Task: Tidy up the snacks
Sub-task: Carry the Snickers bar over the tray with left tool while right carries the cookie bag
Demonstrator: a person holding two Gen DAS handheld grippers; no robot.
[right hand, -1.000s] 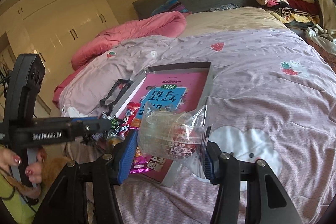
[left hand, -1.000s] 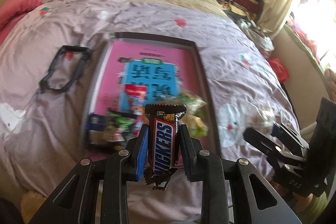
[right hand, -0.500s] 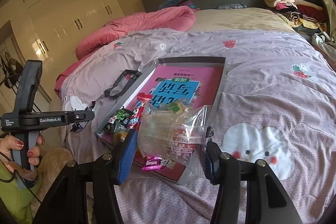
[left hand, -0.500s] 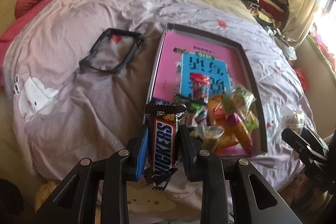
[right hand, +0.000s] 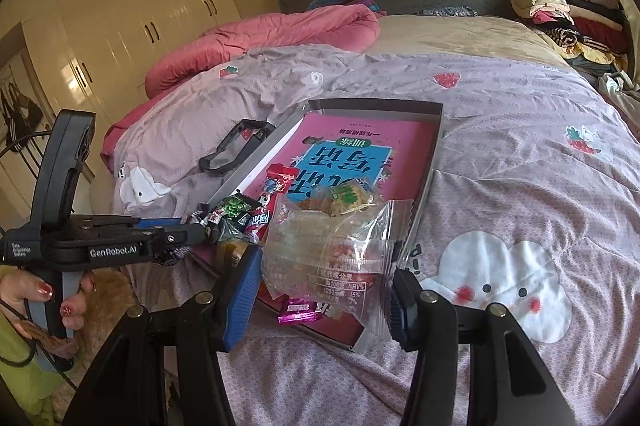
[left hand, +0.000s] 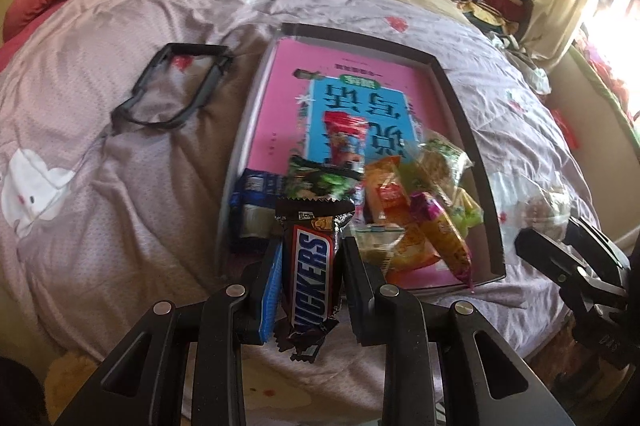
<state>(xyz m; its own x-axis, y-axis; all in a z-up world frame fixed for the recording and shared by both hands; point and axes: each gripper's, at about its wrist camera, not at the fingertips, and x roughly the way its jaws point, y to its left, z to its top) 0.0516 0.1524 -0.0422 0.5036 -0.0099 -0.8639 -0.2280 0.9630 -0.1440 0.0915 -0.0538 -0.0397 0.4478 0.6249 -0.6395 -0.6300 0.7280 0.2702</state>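
The left gripper (left hand: pixel 308 268) is closed on a brown Snickers chocolate bar (left hand: pixel 310 276), which stands upright between the jaws at the lower centre of the left wrist view; both pads press the wrapper's sides. The right gripper (right hand: pixel 322 288) clamps a clear crinkled plastic snack packet (right hand: pixel 334 252) at lower centre of the right wrist view, the film bulging between the blue-padded jaws. Compared with one second ago, the left wrist view has changed: the shallow grey-rimmed tray (left hand: pixel 478 162), lined with a pink and blue book cover, was then straight ahead of the bar and now lies to the upper right of it, and the black open frame-shaped object (left hand: pixel 176 88) on the lilac bedspread (left hand: pixel 104 226) now sits nearer the frame centre. In the right wrist view the tray (right hand: pixel 436 146) appears slightly larger and closer beneath the packet. Neither grip has altered. The snack pile (left hand: pixel 400 206) of green, orange, red and magenta wrappers occupies the near end of the tray, with a blue packet (left hand: pixel 250 202) at its left edge. Judgement: both items are in transport toward the tray and neither is deposited yet; the bar now hangs over the tray's near left corner, beside the blue packet, so release there would probably add it to the existing pile. The packet's slack film may snag the tray rim on descent.
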